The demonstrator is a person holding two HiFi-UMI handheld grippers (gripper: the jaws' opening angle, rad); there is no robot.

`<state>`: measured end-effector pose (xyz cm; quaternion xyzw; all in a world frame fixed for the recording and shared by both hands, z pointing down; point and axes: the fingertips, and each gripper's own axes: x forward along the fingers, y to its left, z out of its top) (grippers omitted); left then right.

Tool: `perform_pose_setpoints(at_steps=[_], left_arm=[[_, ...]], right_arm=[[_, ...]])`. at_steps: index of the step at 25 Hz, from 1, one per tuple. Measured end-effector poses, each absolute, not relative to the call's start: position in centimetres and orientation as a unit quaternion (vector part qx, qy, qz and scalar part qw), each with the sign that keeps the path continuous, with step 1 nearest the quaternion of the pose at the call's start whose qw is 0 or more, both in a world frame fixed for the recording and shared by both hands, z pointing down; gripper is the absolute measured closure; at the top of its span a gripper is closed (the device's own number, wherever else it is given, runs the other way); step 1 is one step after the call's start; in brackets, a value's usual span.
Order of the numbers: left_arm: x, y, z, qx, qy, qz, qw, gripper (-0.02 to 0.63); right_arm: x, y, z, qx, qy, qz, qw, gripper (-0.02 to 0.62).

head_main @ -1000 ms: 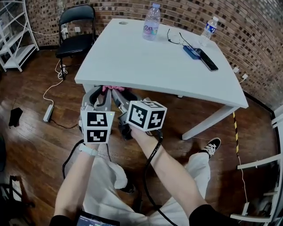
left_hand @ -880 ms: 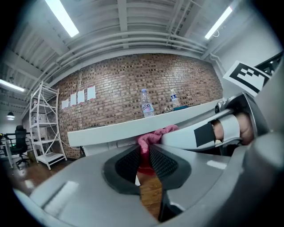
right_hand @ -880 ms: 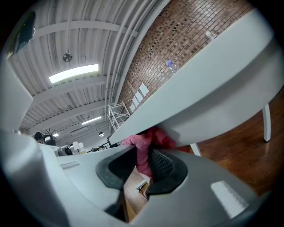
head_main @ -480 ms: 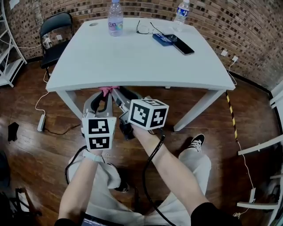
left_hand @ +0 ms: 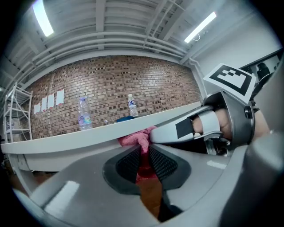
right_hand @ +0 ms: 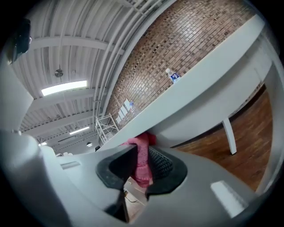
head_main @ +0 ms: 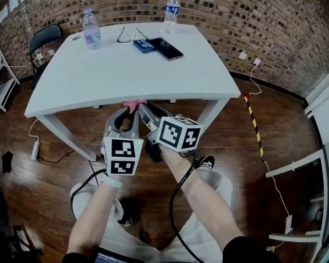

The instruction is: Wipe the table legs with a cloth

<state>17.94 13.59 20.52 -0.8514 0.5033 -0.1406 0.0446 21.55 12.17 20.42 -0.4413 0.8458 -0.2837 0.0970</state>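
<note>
My left tongs (left_hand: pixel 144 153), having just been closing, and my right tongs (right_hand: pixel 142 160) both gripped the crumpled pink cloth (head_main: pixel 132 106) between them, just beneath the middle of the white worktop's (head_main: pixel 128 72) near edge.

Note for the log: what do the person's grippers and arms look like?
The left gripper and right gripper are grey with black ribbed pads. Each carries a white cube with black square markers. A black cable runs along the right arm. The sleeves are black and short.

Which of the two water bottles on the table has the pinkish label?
The left bottle, beside the glasses; the other bottle, at the far edge behind the phone, has a blue label.
</note>
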Motion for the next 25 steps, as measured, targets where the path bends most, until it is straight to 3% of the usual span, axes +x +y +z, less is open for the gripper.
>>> perform_pose_setpoints(at_steps=[14, 20, 25], left_arm=[[43.9, 14.4, 20.0, -0.903, 0.404, -0.127, 0.069, 0.549], [49.0, 15.1, 20.1, -0.916, 0.373, -0.131, 0.065, 0.548], [48.9, 14.0, 20.1, -0.915, 0.365, -0.152, 0.077, 0.548]], right_arm=[[47.3, 13.6, 19.8, -0.491, 0.821, -0.273, 0.107, 0.528], [52.4, 14.4, 20.1, -0.483, 0.817, -0.292, 0.115, 0.528], [52.0, 13.8, 20.2, -0.422, 0.843, -0.321, 0.09, 0.494]])
